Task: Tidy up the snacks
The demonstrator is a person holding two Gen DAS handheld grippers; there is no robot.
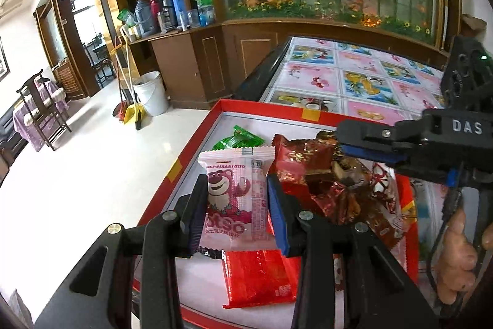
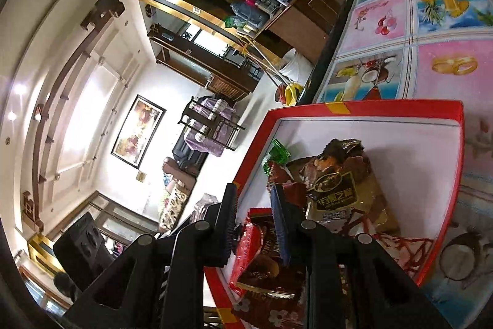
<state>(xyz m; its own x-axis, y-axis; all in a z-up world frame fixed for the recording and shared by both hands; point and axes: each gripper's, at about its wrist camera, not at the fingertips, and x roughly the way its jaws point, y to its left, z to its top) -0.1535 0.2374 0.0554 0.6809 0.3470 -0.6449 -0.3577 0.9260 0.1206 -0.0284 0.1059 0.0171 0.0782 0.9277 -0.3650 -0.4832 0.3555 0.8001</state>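
1. While the left gripper (image 1: pixel 235 202) hangs over the near end of the shallow red cardboard box with a white floor (image 1: pixel 197 150), its jaws are clamped on the pink-and-white plastic snack packet printed with a pink bear (image 1: pixel 232 193), one blue pad against each side edge.
2. Directly beneath that packet, a flat shiny red foil packet (image 1: pixel 258 279) lies on the box floor.
3. Just to the right, a heap of dark red and brown foil-wrapped snacks (image 1: pixel 326 184) fills the middle of the box.
4. Over the heap, the right gripper (image 1: pixel 345 141) reaches in from the right; in its own camera, its jaws (image 2: pixel 255 224) stand narrowly apart with a dark red-brown wrapper (image 2: pixel 265 252) lying between and under them, and whether the pads press on it cannot be told.
5. A person's hand (image 1: pixel 459 261) grips that tool's handle at the right edge.
6. Farther back, a green crinkled wrapper (image 1: pixel 243 139) lies near the box's far left corner.
7. Beyond the box stretches the table's glossy cloth of pink and blue fruit-picture squares (image 1: pixel 354 73).
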